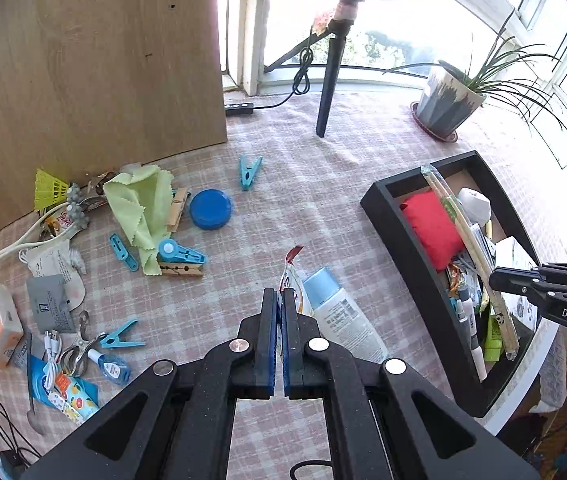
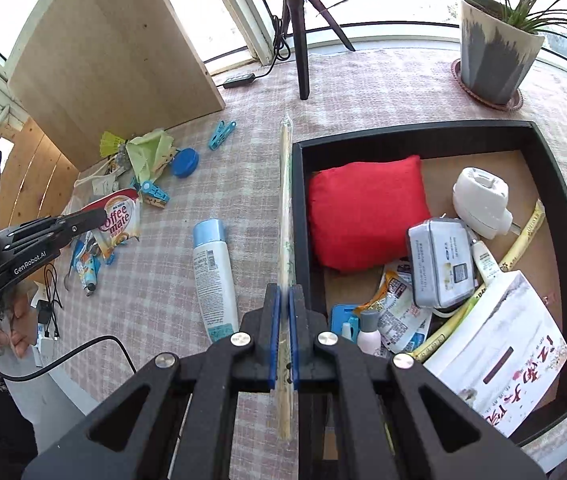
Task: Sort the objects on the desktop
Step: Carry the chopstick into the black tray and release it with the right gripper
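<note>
While the left tongs (image 1: 282,294) clamp a Coffee-mate sachet (image 2: 119,220) above the checked counter (image 1: 283,208), the right tongs (image 2: 284,292) grip wrapped chopsticks (image 2: 286,200) along the left wall of the black tray (image 2: 555,184), near a white bottle (image 2: 212,276)

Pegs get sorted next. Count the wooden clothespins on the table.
2. One wooden clothespin lies at the green cloth's right edge, beside the blue lid; the other lies under a blue clip at its lower end. More may hide beneath.
</note>
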`<state>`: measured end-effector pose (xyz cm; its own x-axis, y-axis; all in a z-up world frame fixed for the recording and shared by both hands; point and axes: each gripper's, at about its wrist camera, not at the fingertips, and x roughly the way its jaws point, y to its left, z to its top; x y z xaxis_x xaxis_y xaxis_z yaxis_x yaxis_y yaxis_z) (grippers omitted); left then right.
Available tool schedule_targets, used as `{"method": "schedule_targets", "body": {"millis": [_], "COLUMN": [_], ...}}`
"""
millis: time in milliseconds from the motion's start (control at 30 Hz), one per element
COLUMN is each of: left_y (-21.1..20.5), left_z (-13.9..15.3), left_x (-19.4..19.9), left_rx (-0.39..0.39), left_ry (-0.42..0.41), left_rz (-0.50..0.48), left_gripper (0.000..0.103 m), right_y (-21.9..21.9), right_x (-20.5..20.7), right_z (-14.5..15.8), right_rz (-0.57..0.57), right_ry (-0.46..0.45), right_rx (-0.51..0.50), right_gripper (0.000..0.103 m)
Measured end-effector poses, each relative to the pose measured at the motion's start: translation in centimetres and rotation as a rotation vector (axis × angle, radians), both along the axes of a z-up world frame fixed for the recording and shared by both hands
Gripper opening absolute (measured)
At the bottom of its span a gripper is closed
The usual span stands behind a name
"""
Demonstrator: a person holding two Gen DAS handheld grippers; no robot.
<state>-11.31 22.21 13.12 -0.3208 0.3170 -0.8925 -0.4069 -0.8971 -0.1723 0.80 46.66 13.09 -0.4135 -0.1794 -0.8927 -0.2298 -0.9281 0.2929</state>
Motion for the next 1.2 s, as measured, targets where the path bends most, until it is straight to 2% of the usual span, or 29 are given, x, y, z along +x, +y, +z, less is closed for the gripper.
{"method": "schedule_targets", "body": {"millis": [300,533,667,733,767,800,833,867,933,1200], "left_y": [14.2,19.9,21.4,21.8,21.9,21.9,21.8,21.7,21.3,17.5], "left_z": [0.5,-0.4,-0.2,-0.2,-0.2,-0.4,-0.2,0.0,0.1,-0.6], "left_x": [4.9,7.5,8.2,8.3,8.3,8.2,8.3,8.5,8.5,6.8], "left_rx": [0.057,0.048,0.046,0.047,0.047,0.046,0.046,0.04,0.023,0.001], "left_ry": [-0.021,-0.048,-0.05,-0.062,-0.078,-0.083,-0.064,-0.043,-0.032,-0.049], "left_rz": [-0.199,-0.262,-0.264,-0.254,-0.251,-0.244,-0.232,-0.23,-0.219,-0.124], "left_gripper": [0.001,0.001,0.002,0.009,0.017,0.038,0.049,0.047,0.046,0.046], "right_y": [11.1,15.9,16.9,17.1,17.2,17.3,17.3,17.3,17.1,14.0], "right_x": [7.4,10.3,11.1,11.1,11.1,11.2,11.2,11.2,10.9,8.1], "right_z": [0.7,0.2,0.0,0.0,0.1,0.1,0.2,0.4,0.6,1.5], "right_rz": [-0.17,-0.214,-0.213,-0.199,-0.202,-0.215,-0.224,-0.225,-0.215,-0.142], "right_ry": [-0.027,-0.052,-0.059,-0.049,-0.051,-0.057,-0.056,-0.047,-0.037,-0.012], "right_rx": [0.111,0.158,0.177,0.183,0.186,0.19,0.187,0.181,0.178,0.155], "right_gripper": [0.005,0.005,0.005,0.005,0.009,0.017,0.021,0.024,0.024,0.024]}}
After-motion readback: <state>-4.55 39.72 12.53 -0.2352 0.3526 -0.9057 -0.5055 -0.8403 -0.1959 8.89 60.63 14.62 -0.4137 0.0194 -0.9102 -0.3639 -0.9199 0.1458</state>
